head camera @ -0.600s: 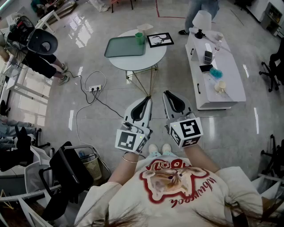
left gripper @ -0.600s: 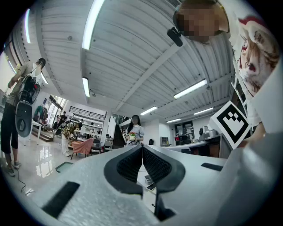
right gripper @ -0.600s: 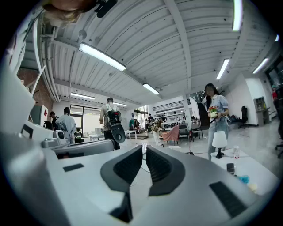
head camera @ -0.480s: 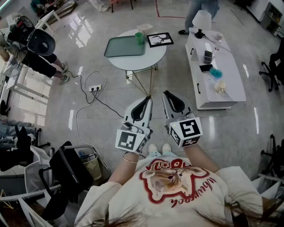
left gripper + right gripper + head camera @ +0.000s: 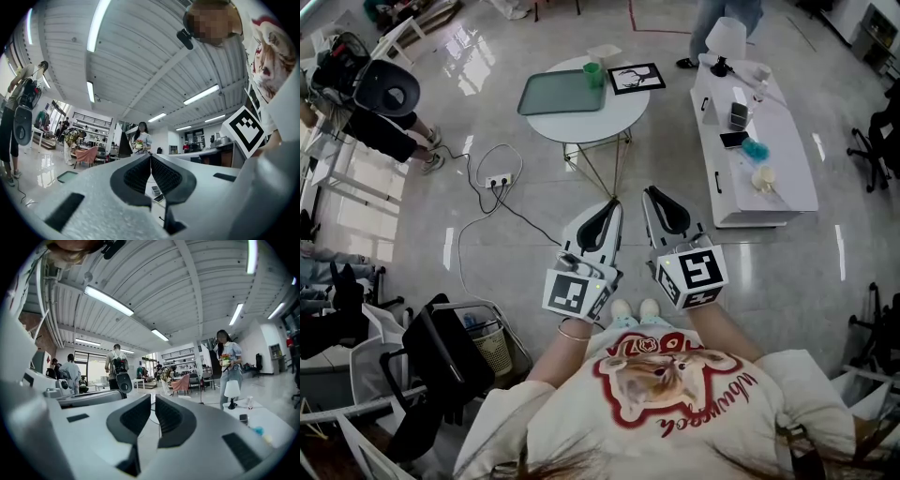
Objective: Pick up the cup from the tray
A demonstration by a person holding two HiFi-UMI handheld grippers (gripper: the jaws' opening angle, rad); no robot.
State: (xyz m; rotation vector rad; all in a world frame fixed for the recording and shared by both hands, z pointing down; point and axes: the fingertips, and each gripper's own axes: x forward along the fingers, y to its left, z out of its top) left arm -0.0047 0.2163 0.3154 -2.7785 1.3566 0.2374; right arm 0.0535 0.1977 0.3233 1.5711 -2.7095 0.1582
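Note:
A small green cup (image 5: 594, 74) stands at the right edge of a green tray (image 5: 561, 92) on a round white table (image 5: 581, 117), far ahead of me in the head view. Whether the cup rests on the tray or just beside it I cannot tell. My left gripper (image 5: 608, 205) and right gripper (image 5: 652, 194) are held side by side close to my body, over the floor and well short of the table. Both are shut with nothing between the jaws. The left gripper (image 5: 151, 157) and the right gripper (image 5: 153, 399) look out level across the room.
A framed picture (image 5: 636, 77) lies on the table right of the cup. A long white bench (image 5: 769, 159) with a lamp (image 5: 727, 42) and small items stands at right. A power strip (image 5: 497, 181) with cables lies on the floor left. A black chair (image 5: 441, 361) is near left.
The table, tray and cup sit slightly higher in the head view. Both grippers stay shut and in nearly the same place.

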